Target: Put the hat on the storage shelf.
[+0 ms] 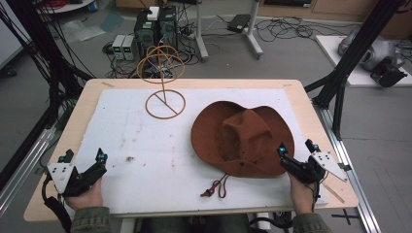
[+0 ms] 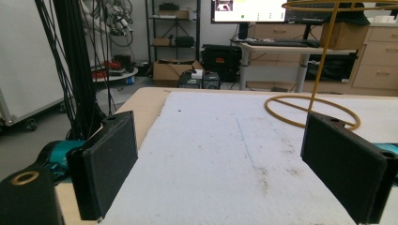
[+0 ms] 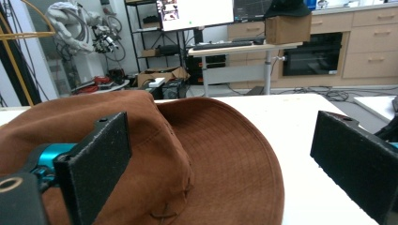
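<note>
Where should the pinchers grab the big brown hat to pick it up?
Probably the hat's flat brim at its near right edge, coming in from the right gripper's side. The brim is thin enough for the open jaws; the crown looks too wide and soft.

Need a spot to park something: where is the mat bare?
Bare: the white mat between the left claw and the wire stand, and its far right corner beyond the brown hat. Crowded: the near right, with hat, cord and right claw.

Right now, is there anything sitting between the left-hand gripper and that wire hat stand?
No. In the high view, bare white mat stretches from the left gripper to the wire stand, only faintly stained. The brown hat lies off to the right.
</note>
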`<control>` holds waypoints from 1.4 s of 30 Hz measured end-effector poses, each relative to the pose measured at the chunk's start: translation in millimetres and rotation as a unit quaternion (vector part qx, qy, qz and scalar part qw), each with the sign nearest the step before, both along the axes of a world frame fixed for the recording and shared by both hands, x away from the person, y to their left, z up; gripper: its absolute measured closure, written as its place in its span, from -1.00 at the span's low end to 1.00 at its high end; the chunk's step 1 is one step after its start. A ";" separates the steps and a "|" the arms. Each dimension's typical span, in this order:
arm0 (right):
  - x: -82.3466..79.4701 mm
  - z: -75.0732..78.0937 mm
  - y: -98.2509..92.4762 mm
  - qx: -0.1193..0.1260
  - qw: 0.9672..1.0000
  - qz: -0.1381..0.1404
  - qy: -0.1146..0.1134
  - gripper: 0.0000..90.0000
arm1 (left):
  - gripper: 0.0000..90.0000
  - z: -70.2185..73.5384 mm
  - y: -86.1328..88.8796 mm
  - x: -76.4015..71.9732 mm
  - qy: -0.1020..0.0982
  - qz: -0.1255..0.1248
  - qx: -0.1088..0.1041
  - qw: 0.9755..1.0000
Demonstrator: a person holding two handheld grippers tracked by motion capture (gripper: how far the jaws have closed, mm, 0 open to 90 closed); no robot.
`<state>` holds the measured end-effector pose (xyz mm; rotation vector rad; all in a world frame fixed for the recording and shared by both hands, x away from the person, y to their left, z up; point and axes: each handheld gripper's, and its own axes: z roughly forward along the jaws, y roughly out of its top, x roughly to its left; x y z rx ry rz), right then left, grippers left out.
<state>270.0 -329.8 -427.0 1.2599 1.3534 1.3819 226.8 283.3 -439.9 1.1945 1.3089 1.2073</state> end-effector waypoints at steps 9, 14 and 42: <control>3.4 8.0 3.6 -0.003 1.000 0.016 0.006 -0.90 | -0.74 0.4 -0.9 1.8 -0.002 -0.002 0.005 1.000; 7.0 17.5 9.7 -0.026 0.999 0.032 0.006 -0.90 | -0.74 0.4 -1.5 2.3 -0.002 -0.004 0.005 1.000; 70.3 33.2 10.4 -0.143 0.957 0.234 0.095 -0.90 | -0.74 -3.0 2.0 4.6 0.004 -0.017 -0.032 0.999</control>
